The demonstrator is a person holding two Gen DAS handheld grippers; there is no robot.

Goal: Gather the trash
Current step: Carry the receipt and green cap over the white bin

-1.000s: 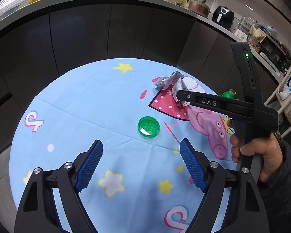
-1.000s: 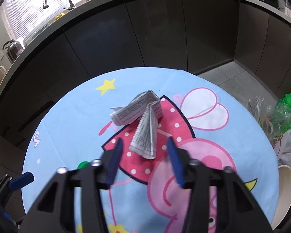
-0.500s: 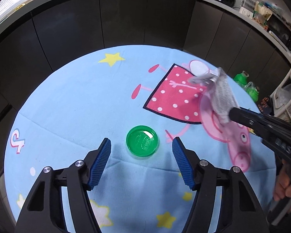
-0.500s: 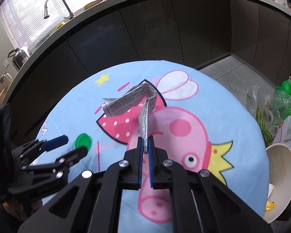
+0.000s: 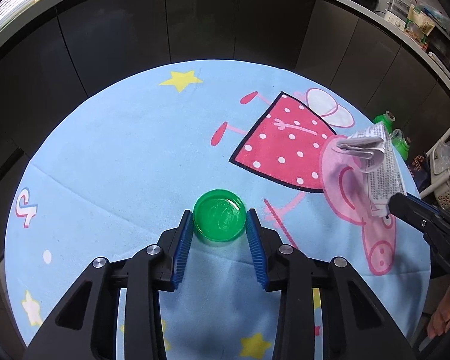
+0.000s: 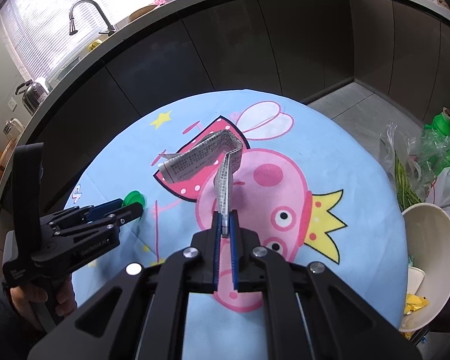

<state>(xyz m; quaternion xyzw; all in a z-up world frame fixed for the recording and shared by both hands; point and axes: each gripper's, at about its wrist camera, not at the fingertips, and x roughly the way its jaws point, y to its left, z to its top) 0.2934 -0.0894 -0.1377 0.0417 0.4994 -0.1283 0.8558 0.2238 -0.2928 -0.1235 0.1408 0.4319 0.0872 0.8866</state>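
A green plastic lid [image 5: 219,216] lies on the round blue cartoon tablecloth [image 5: 135,156]. My left gripper [image 5: 219,220] has closed around it, both blue pads touching its sides; it also shows in the right wrist view [image 6: 129,207], with the lid [image 6: 134,197] at its tips. My right gripper [image 6: 225,220] is shut on a folded printed paper [image 6: 207,159] and holds it lifted above the cloth. The paper [image 5: 375,162] and the right gripper's tip [image 5: 405,207] show at the right of the left wrist view.
A white bin [image 6: 429,258] with trash in it stands off the table's right edge. Green bottles and plastic bags [image 6: 441,150] sit on the floor behind it. Dark cabinets [image 5: 195,24] curve around the table's far side.
My left gripper moved forward and closed onto the green lid. My right gripper closed on the paper earlier, lifted it and carried it toward the right.
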